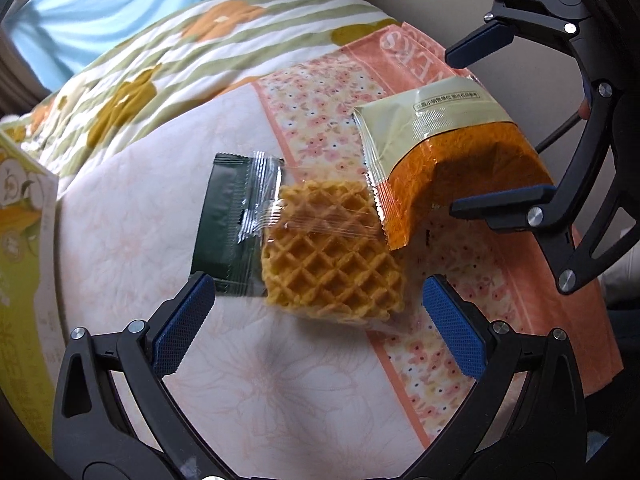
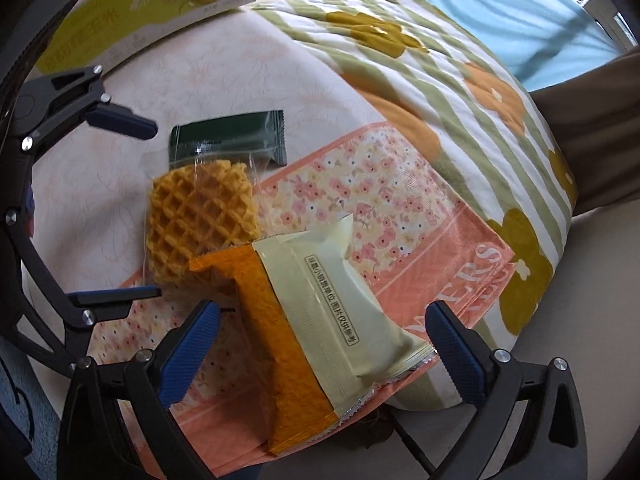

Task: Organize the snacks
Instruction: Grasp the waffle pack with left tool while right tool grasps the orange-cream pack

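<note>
Snacks sit just ahead of both tools: the left gripper (image 1: 318, 322) is spread wide around the near edge of the clear-wrapped waffle (image 1: 332, 264), and the right gripper (image 2: 328, 350) is spread wide astride the orange-and-cream packet (image 2: 316, 328). Neither grips anything. A dark green packet (image 1: 224, 220) lies partly under the waffle. Best to pinch the wrapper's sealed edge, not the brittle biscuit. All three lie on the floral cloth (image 1: 132, 184).

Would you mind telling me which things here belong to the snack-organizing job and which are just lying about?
Belongs to the job:
waffle packet
orange-and-cream packet
yellow-green snack box
left gripper, open
right gripper, open

Just lying about:
floral cloth
striped quilt
</note>
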`<state>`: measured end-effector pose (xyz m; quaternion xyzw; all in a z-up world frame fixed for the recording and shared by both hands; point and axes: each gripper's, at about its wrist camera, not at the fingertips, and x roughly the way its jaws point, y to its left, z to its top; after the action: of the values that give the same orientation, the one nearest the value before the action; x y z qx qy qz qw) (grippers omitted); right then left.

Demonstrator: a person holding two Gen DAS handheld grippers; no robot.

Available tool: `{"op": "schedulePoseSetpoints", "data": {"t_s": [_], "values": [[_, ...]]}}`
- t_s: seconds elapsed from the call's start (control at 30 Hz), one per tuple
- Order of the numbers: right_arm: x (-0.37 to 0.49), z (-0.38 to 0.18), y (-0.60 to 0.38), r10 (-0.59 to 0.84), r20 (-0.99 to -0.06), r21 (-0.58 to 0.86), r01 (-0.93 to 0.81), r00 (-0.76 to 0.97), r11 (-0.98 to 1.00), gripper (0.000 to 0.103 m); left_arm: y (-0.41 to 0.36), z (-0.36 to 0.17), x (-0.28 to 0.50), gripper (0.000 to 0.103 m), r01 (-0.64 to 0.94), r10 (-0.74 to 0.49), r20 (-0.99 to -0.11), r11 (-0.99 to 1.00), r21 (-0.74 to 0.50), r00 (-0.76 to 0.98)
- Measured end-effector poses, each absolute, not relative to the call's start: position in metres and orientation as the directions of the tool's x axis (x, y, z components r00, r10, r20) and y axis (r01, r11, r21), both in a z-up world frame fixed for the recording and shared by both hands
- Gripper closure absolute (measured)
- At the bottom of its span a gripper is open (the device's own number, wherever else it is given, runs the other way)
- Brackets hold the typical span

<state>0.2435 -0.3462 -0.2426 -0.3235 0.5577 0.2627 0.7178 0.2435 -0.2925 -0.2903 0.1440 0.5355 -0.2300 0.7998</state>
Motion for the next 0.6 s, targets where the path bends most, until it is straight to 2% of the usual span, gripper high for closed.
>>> {"op": "schedulePoseSetpoints", "data": {"t_s": [0.13, 0.23, 0.6], "values": [[0.245, -0.253, -0.345, -0.007, -0.974, -0.179, -0.748, 0.227, 0.639, 0.002, -0.301, -0.299, 0.244, 0.000, 0.554, -0.200, -0.930, 0.833, 0.005, 0.309], [0.251, -0.260, -0.347, -0.003, -0.981, -0.148, -0.740, 0.194, 0.656, 0.016, -0.304, -0.303, 0.246, 0.000, 0.558, -0.193, -0.934, 0.830, 0.008, 0.299], [0.268, -0.251, -0.362, 0.087, -0.981, -0.046, -0.642, 0.173, 0.765, 0.032, -0.316, -0.310, 0.256, 0.000, 0.587, -0.163, -0.938, 0.808, 0.050, 0.305]]}}
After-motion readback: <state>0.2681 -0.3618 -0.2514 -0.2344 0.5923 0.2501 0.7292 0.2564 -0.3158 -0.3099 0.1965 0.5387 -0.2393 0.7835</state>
